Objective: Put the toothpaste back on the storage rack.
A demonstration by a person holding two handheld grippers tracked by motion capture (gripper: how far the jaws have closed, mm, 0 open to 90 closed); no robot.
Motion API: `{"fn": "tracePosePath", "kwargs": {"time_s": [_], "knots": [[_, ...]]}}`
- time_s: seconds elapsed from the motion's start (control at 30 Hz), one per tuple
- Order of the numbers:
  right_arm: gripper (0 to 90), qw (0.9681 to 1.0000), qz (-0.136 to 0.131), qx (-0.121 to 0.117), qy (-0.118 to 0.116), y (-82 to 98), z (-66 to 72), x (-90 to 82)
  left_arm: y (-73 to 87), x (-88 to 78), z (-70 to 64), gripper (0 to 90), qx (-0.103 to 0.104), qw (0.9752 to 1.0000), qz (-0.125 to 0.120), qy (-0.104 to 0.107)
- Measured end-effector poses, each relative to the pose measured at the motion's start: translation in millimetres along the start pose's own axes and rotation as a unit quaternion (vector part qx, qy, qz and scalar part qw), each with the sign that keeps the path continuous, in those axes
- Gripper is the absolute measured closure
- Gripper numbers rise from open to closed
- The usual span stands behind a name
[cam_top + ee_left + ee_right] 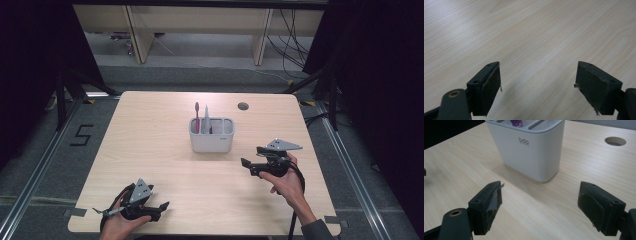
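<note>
Jaws on both grippers stand wide apart with nothing between them. Left gripper (161, 206) sits near the bench's near left corner, and its own view shows bare wood grain under the parted jaws. Right gripper (246, 163) sits toward the right edge of the bench, held by the person's right hand (286, 181), and points at the white holder (212, 141).

Position of the work: the holder stands upright near the middle of the bench (150, 150), slightly toward the far edge. It is a compartmented caddy. A pink toothbrush (197, 116) and a pale, tube-like item (206, 117) rise from its far left compartments; what the pale item is cannot be told at this size. A round cable hole (243, 106) lies in the bench beyond the holder, toward the far right corner.

In the right gripper view the holder (531, 152) is near, ahead of the jaws and apart from them.

Recommended procedure, judged from this layout:
1. Approach with the right gripper, since it is the nearer one.
2. Raise the jaws above the rim before closing in, so that the holder is not pushed.
3. Align the jaw gap across the handle of the item to be taken.
4. Close only once the handle is centred between the pads.
5. Lift straight up. A tilted pull could tip the holder.
</note>
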State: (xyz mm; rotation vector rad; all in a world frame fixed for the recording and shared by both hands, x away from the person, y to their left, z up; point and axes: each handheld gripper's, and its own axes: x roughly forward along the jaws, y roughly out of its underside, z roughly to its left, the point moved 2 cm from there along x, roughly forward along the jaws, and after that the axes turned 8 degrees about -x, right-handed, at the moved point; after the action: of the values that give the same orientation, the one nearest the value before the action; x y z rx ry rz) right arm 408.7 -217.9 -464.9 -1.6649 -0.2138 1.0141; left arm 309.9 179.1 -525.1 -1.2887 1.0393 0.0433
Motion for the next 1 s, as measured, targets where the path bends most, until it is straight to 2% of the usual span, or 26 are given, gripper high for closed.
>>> {"fn": "tracePosePath", "kwargs": {"time_s": [0.03,0.07,0.1,0.13,0.17,0.2,0.23,0.27,0.3,0.33,0.37,0.4,0.43,0.47,0.5,0.57,0.6,0.63,0.67,0.77,0.8,0.93,0.97,1.0], "knots": [[20.3,0.9998,0.009,0.016,-0.005,1.2,3.3,-1.3,-0.2,0.5,-0.1,19.8,0.0,1.0,0.002,0.002],[20.3,1.0,0.002,0.003,-0.002,2.2,2.5,-0.4,-0.3,0.4,-0.6,19.8,0.002,1.0,0.002,0.007],[20.3,0.9998,0.006,0.014,-0.008,3.5,5.2,-0.8,-0.4,0.9,-1.9,19.8,-0.004,1.0,-0.001,0.008],[20.2,0.9999,0.003,0.005,-0.012,4.4,4.6,-0.1,-0.3,0.9,-2.1,19.8,-0.003,1.0,-0.002,0.008],[20.2,0.9998,0.008,0.014,-0.011,5.4,6.9,-1.1,-0.3,0.8,-2.0,19.8,-0.003,1.0,-0.002,0.007],[20.1,1.0,0.008,-0.002,-0.006,6.7,5.5,-1.6,-0.1,0.9,-1.9,19.8,-0.008,0.9999,-0.007,0.006],[20.1,1.0,0.008,-0.002,-0.006,6.7,5.5,-1.6,-0.1,0.9,-1.9,19.8,-0.008,0.9999,-0.007,0.006],[20.1,0.9999,0.013,-0.004,-0.007,8.0,6.4,-3.3,-0.6,-1.1,1.0,19.8,0.007,0.9999,0.009,-0.002],[20.0,0.9999,0.009,0.007,-0.009,9.0,8.7,-2.6,-0.6,0.9,-0.4,19.8,-0.003,1.0,-0.002,0.002],[20.0,0.9999,0.009,0.007,-0.009,9.0,8.7,-2.6,-0.6,0.9,-0.4,19.8,-0.003,1.0,-0.002,0.002],[20.0,0.9999,0.011,0.004,-0.012,10.0,8.5,-2.8,-1.0,1.3,-1.0,19.8,-0.002,1.0,-0.003,0.006],[20.0,0.9998,0.016,-0.006,-0.005,10.8,7.9,-3.9,-1.3,1.9,-1.0,19.8,-0.001,1.0,-0.002,0.005],[20.0,0.9998,0.018,0.007,-0.007,12.0,10.1,-4.6,-1.4,1.8,-1.4,19.8,0.001,1.0,0.002,0.007],[19.9,0.9998,0.02,-0.002,-0.01,13.1,8.9,-4.7,-1.4,1.9,-1.7,19.8,0.002,1.0,0.001,0.008],[19.7,0.9996,0.025,0.01,-0.011,14.2,11.1,-5.1,-1.3,2.2,-1.7,19.8,0.003,1.0,0.001,0.008],[19.7,0.9997,0.021,-0.008,-0.009,17.9,9.5,-6.0,-1.7,3.1,-1.9,19.8,0.002,1.0,0.0,0.009],[19.7,0.9997,0.021,-0.008,-0.009,17.9,9.5,-6.0,-2.0,3.4,-2.5,19.8,0.001,0.9999,-0.001,0.01],[19.7,0.9995,0.029,0.006,-0.008,19.4,11.9,-8.1,-2.4,4.1,-2.8,19.8,0.004,0.9999,-0.001,0.014],[19.7,0.9996,0.029,-0.006,-0.004,20.8,10.7,-9.0,-2.7,4.1,-2.9,19.7,0.007,0.9999,0.002,0.009],[19.7,0.9995,0.03,0.004,-0.006,25.7,13.7,-11.5,-2.5,5.6,-4.3,19.8,0.006,0.9999,0.003,0.012],[19.5,0.9992,0.035,0.019,-0.004,27.4,16.5,-13.2,-2.6,5.8,-4.4,19.7,0.008,0.9998,0.003,0.016],[19.4,0.9993,0.037,0.002,-0.01,34.1,15.7,-16.2,-3.4,7.2,-5.5,19.8,0.005,0.9999,0.001,0.016],[19.1,0.9992,0.036,0.01,-0.012,36.2,16.8,-16.2,-3.3,7.8,-5.9,19.8,0.003,0.9998,0.0,0.017],[18.9,0.9991,0.041,0.008,-0.008,37.9,17.1,-17.5,-3.3,8.3,-4.7,19.8,0.01,0.9998,0.003,0.019]]}}
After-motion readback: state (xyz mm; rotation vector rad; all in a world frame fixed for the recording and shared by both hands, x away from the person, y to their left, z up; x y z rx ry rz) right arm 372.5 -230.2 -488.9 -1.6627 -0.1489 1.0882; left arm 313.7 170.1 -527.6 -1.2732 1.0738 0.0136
